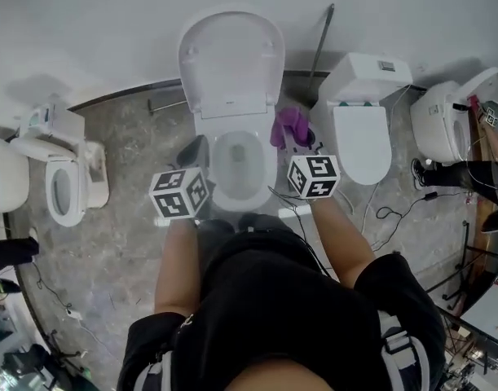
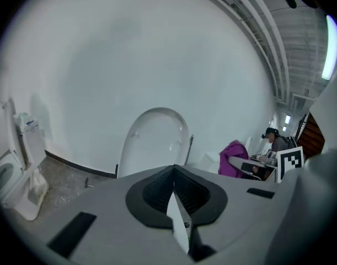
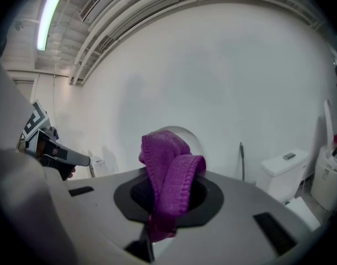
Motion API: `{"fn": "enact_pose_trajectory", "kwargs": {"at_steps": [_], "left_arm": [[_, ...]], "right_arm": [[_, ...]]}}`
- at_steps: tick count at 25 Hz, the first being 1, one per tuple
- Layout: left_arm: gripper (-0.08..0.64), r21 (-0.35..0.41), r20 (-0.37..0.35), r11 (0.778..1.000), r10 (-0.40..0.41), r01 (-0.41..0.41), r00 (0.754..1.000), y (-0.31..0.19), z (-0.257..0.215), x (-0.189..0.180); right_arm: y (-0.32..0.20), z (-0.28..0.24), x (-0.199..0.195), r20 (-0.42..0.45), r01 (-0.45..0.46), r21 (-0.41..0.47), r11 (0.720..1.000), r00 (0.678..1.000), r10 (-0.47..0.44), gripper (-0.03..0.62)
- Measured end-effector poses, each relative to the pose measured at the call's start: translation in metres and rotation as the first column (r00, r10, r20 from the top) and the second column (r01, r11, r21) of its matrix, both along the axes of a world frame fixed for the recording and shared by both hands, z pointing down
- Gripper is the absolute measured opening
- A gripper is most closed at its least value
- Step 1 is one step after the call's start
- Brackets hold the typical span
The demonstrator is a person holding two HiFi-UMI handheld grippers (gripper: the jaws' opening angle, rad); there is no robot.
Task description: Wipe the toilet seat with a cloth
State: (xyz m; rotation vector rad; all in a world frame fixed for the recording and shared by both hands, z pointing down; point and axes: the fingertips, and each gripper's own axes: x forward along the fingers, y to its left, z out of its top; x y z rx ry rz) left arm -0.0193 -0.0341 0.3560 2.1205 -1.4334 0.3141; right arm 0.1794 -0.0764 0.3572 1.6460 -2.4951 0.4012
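Right claw tight on purple cloth

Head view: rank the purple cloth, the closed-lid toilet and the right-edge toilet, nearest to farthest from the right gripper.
1. purple cloth: pinched in the jaws of the right gripper.
2. closed-lid toilet: just to its right.
3. right-edge toilet: farther right, beyond that one.

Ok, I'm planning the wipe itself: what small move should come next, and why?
Probably lower the right tool onto the white toilet seat. It already grips the purple knitted cloth, the lid is up, and the cloth hangs clear of the seat.
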Motion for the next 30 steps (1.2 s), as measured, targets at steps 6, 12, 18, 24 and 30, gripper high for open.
{"fn": "enact_pose_trajectory", "kwargs": {"at_steps": [6,12,18,24,30], "left_arm": [[0.008,0.096,0.053,0.995,-0.034,0.029,0.998,-0.007,-0.071,-0.001],[0.008,0.152,0.067,0.988,-0.02,0.009,0.998,-0.014,-0.116,-0.001],[0.008,0.147,0.077,0.989,0.007,-0.018,0.997,-0.02,-0.13,-0.003],[0.008,0.161,0.075,0.986,0.023,-0.035,0.997,-0.031,-0.138,-0.006],[0.008,0.162,0.114,0.985,0.037,-0.055,0.993,-0.036,-0.134,0.001]], "right_arm": [[0.007,-0.068,-0.009,0.008,0.031,0.027,0.999,0.999,-0.031,0.054],[0.001,-0.114,-0.017,0.007,0.048,0.067,0.997,0.999,-0.049,0.054],[0.001,-0.139,-0.03,-0.002,0.093,0.113,0.989,0.996,-0.094,0.054],[-0.002,-0.149,-0.035,-0.008,0.076,0.124,0.989,0.997,-0.075,0.054],[-0.004,-0.147,-0.025,-0.014,0.047,0.102,0.994,0.999,-0.046,0.054]]}}
